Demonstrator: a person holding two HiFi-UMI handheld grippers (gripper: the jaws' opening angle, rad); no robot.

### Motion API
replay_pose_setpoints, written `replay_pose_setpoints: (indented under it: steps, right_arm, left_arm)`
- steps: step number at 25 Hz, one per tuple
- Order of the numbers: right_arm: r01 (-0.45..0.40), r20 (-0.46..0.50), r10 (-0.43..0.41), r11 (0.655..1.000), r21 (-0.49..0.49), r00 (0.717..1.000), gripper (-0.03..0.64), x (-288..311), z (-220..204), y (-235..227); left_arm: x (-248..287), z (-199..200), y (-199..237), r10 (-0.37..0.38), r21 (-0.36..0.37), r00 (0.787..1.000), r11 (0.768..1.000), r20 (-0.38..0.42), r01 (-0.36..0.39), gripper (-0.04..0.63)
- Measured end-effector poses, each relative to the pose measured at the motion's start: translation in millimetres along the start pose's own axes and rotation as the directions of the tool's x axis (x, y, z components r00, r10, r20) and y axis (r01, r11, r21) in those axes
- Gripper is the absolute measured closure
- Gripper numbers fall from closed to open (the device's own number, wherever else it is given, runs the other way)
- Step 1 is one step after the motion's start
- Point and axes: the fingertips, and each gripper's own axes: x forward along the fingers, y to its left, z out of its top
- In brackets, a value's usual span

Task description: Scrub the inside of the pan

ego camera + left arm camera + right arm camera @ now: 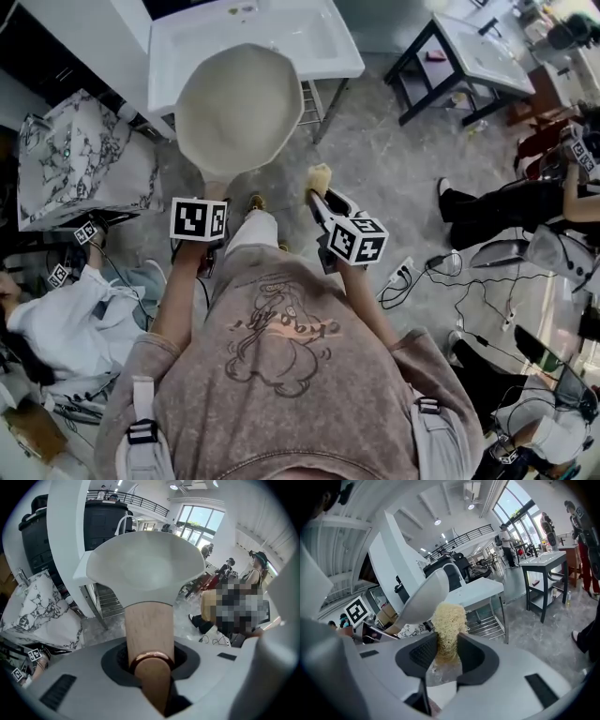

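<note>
A cream white pan [240, 108] is held out in front of me, above the floor and near the white sink table [328, 42]. Its wooden handle [149, 634] with a copper ring runs back into my left gripper [214, 192], which is shut on it. My right gripper [319, 190] is shut on a pale yellow fibrous scrubber [320, 176]. In the right gripper view the scrubber [448, 626] stands up between the jaws, with the pan [423, 597] just to its left. The scrubber sits right of the pan's rim, apart from it.
A marble-patterned bag [80, 164] stands at the left. A black-legged table [469, 56] is at the back right. People sit or stand at the left [47, 328] and right [525, 206]. Cables and a power strip [401, 275] lie on the grey floor.
</note>
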Motion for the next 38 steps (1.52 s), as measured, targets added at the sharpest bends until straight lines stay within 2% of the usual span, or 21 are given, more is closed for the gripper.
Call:
replay_pose_setpoints:
  steps: [10, 20, 30, 38]
  right_arm:
    - [-0.005, 0.016, 0.006, 1.000, -0.012, 1.000, 0.472, 34.9, 42.8, -32.7]
    - [0.011, 0.018, -0.011, 1.000, 0.002, 1.000, 0.472, 89.4, 93.6, -71.0]
    - [0.029, 0.046, -0.028, 0.999, -0.019, 0.999, 0.472, 143.8, 177.0, -102.0]
    - [0.050, 0.087, -0.046, 0.998, -0.042, 0.995, 0.472, 182.1, 238.5, -118.9]
  left_arm:
    - [33.1, 51.6, -1.2, -0.020, 0.010, 1.000, 1.000, -0.014, 0.020, 0.488]
    - [76.7, 127.8, 19.4, -0.040, 0.014, 0.999, 0.999, -0.035, 0.041, 0.488]
    - [107.0, 206.0, 44.3, -0.042, 0.038, 0.995, 0.998, -0.085, 0.046, 0.488]
    - [133.2, 251.7, 53.7, -0.076, 0.072, 0.989, 0.994, -0.128, 0.085, 0.486]
